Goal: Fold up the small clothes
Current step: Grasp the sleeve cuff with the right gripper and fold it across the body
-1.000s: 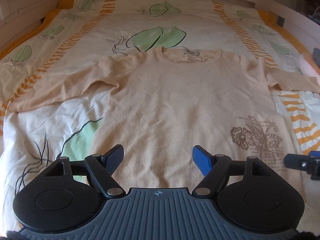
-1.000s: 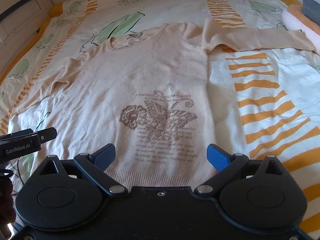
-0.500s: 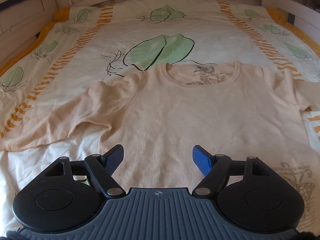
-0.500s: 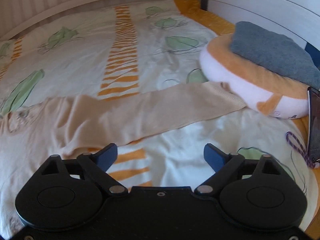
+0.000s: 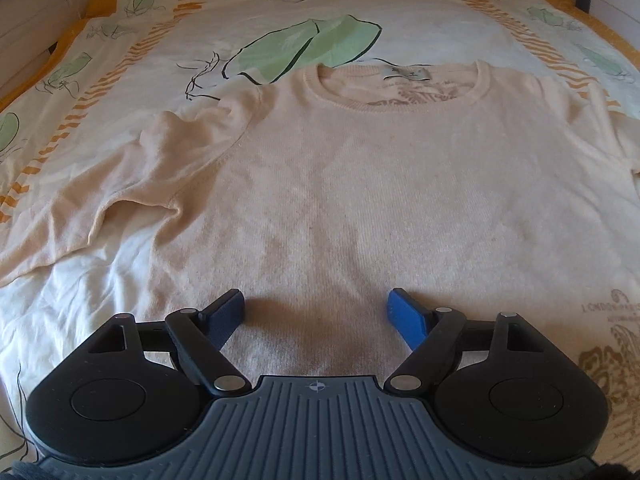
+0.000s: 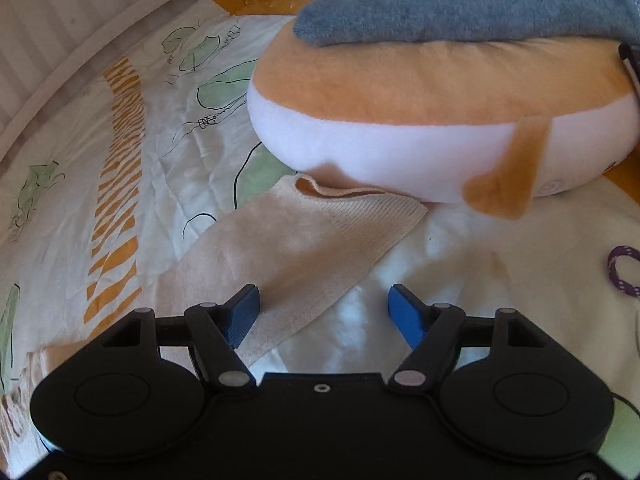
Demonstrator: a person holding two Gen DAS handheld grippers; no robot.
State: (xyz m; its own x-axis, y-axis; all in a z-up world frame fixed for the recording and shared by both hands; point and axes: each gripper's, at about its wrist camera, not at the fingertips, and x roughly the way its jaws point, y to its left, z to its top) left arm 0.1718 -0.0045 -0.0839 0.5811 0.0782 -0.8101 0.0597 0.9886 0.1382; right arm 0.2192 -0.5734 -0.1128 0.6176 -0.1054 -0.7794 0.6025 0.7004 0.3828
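A cream long-sleeved sweater point(image 5: 360, 168) lies flat on the bed, neckline away from me, a brown print at its lower right. My left gripper point(image 5: 316, 308) hovers low over the sweater's middle; its jaws are opening and nothing is between the blue pads. In the right wrist view the sweater's right sleeve point(image 6: 304, 248) stretches toward a plush cushion, its ribbed cuff tucked against it. My right gripper point(image 6: 324, 304) sits over the sleeve's lower edge; its jaws are closing, the sleeve lies under the left pad, and the pads do not press on it.
A white-and-orange plush cushion point(image 6: 420, 112) with a folded grey-blue cloth point(image 6: 460, 0) on top sits at the bed's right side. A purple cord point(image 6: 622, 270) lies near it. The leaf-printed bedsheet point(image 5: 280, 8) is bounded by a white slatted headboard point(image 6: 60, 40).
The left gripper moved forward and down over the sweater, and its jaws stand a little wider. The right gripper swung from the printed hem out to the right sleeve's cuff by the cushion, jaws narrowing.
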